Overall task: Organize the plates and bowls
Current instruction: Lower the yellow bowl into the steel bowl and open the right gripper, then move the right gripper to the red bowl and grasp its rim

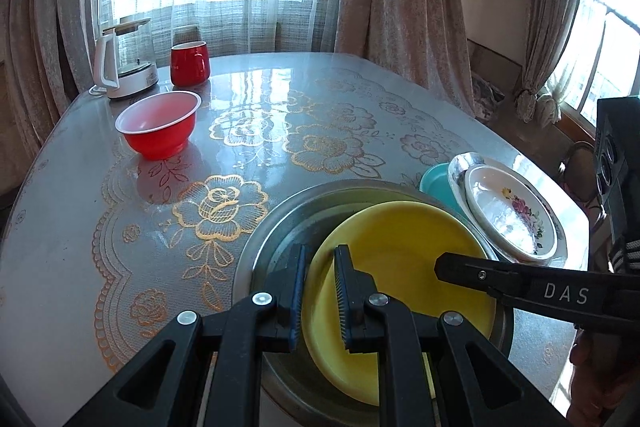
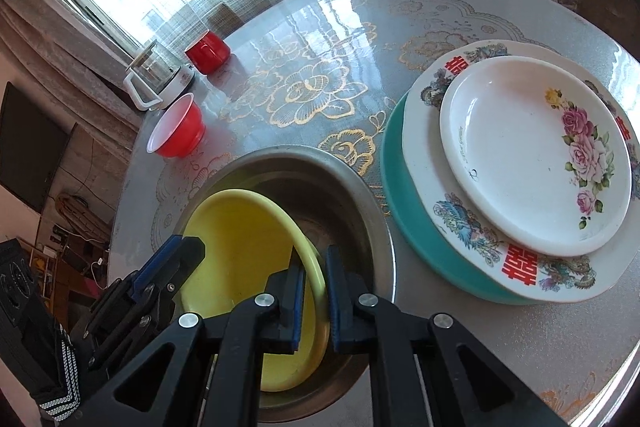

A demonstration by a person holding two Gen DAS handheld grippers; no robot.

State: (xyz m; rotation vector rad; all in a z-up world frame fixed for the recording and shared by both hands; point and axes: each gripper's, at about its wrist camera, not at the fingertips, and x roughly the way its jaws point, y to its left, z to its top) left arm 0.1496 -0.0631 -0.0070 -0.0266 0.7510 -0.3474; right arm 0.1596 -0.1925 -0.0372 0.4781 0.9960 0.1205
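A yellow plate [image 1: 404, 291] lies tilted inside a steel basin [image 1: 280, 227]; both also show in the right wrist view, plate [image 2: 240, 247] and basin [image 2: 360, 199]. My left gripper [image 1: 320, 291] straddles the plate's left rim with jaws slightly apart. My right gripper [image 2: 314, 295] straddles the plate's right rim, jaws slightly apart; its finger shows in the left wrist view [image 1: 480, 273]. A stack of a white rose plate [image 2: 532, 155], a patterned plate [image 2: 460, 227] and a teal plate [image 2: 420, 239] sits to the right. A red bowl [image 1: 158, 125] stands far left.
A red mug [image 1: 190, 63] and a glass kettle [image 1: 128, 59] stand at the table's far edge by the curtains. The table [image 1: 120, 227] has a glossy floral cover. The table edge is close on the right [image 2: 600, 367].
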